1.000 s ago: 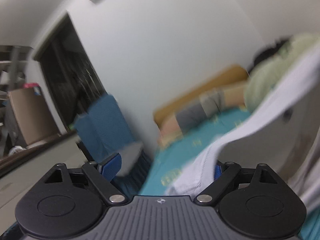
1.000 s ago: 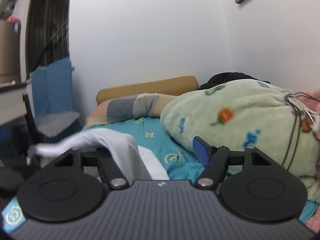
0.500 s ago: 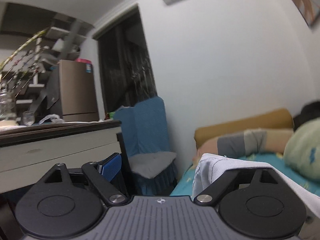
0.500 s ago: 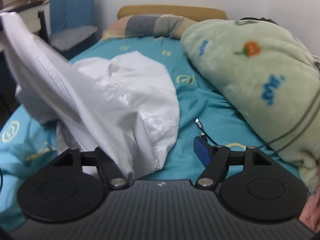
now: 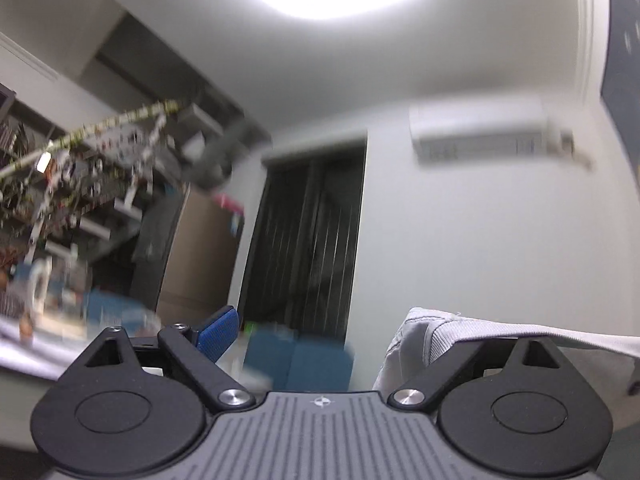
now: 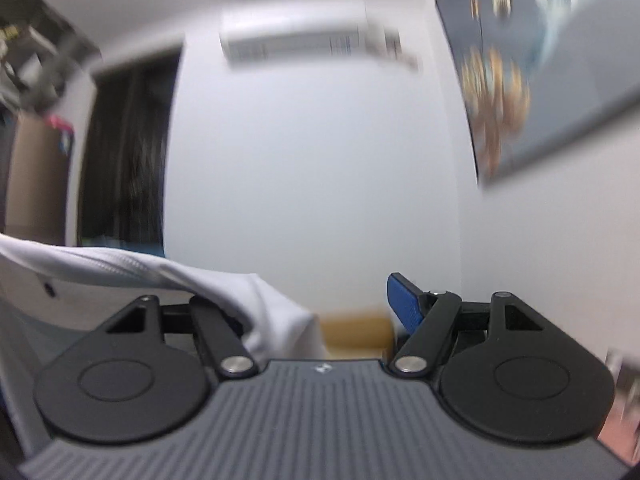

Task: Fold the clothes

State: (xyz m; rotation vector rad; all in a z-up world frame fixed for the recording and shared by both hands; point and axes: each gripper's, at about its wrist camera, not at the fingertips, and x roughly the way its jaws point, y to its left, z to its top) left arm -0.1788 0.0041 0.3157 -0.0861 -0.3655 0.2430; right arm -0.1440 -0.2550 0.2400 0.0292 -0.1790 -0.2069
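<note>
Slippage is our chief concern: the white garment (image 5: 452,334) drapes over the inner finger of the left gripper (image 5: 316,332) and likewise over one finger of the right gripper (image 6: 320,304), yet both pairs of jaws stand visibly apart, the blue pad (image 5: 218,334) on the left unit bare. We cannot tell whether either unit truly clamps the cloth, so we judge it may slide off if swung. Both cameras tilt up toward the wall, air conditioner (image 6: 296,36) and framed picture (image 6: 532,64); the landing surface is out of view. Open room ahead appears ample, though blur obscures the edges.
</note>
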